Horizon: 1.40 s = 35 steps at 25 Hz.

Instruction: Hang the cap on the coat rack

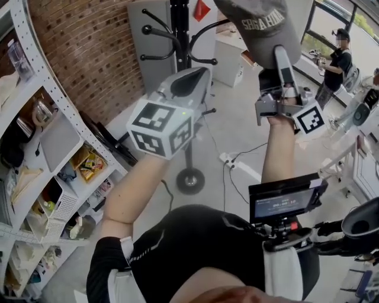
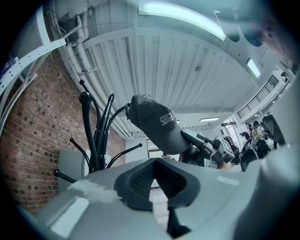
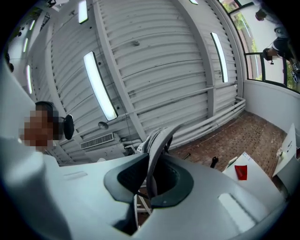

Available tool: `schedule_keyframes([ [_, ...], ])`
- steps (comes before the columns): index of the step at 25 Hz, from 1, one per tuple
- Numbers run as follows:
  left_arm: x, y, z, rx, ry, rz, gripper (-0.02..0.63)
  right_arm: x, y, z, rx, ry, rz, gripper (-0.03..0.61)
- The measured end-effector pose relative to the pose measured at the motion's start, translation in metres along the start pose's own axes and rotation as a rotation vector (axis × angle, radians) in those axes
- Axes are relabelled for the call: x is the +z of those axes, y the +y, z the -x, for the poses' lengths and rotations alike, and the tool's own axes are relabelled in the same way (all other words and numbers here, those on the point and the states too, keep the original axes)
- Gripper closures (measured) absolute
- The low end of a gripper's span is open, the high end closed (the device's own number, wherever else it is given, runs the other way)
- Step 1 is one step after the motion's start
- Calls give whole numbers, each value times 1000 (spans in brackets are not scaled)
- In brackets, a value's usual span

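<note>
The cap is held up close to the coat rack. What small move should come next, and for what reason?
Probably ease the right hand-held gripper toward the coat rack, so that the cap comes over the tip of the nearest hook. The gripper is shut on the brim. In the left gripper view the crown sits right beside that hook, but the cap is not hung yet.

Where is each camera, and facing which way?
Head view: on the head, facing down; coat rack, floor, forearms, left gripper, right gripper.
Left gripper view: on that gripper, facing up; ceiling, rack, cap, own empty fingers.
Right gripper view: facing the ceiling; own fingers clamp the cap's brim.
Shared: all three show the cap.
</note>
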<state>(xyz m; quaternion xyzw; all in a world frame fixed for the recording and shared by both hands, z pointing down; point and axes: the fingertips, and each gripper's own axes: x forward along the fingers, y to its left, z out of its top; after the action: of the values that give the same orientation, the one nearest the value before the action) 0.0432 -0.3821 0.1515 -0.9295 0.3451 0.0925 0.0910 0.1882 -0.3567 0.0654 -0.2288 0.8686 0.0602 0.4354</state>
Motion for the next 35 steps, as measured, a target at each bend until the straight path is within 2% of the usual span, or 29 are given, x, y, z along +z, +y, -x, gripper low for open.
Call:
schedule_keyframes([
  [7, -11, -15, 8, -1, 9, -3, 607, -33, -1, 4, -51, 89, 81, 541],
  [12, -20, -15, 16, 15, 23, 6, 608, -45, -1, 7, -68, 123, 100, 538],
  [24, -36, -8, 37, 58, 53, 25, 608, -73, -25, 4, -73, 138, 39, 526],
  [35, -47, -8, 43, 77, 61, 16, 607, -100, -36, 14, -102, 193, 59, 514],
])
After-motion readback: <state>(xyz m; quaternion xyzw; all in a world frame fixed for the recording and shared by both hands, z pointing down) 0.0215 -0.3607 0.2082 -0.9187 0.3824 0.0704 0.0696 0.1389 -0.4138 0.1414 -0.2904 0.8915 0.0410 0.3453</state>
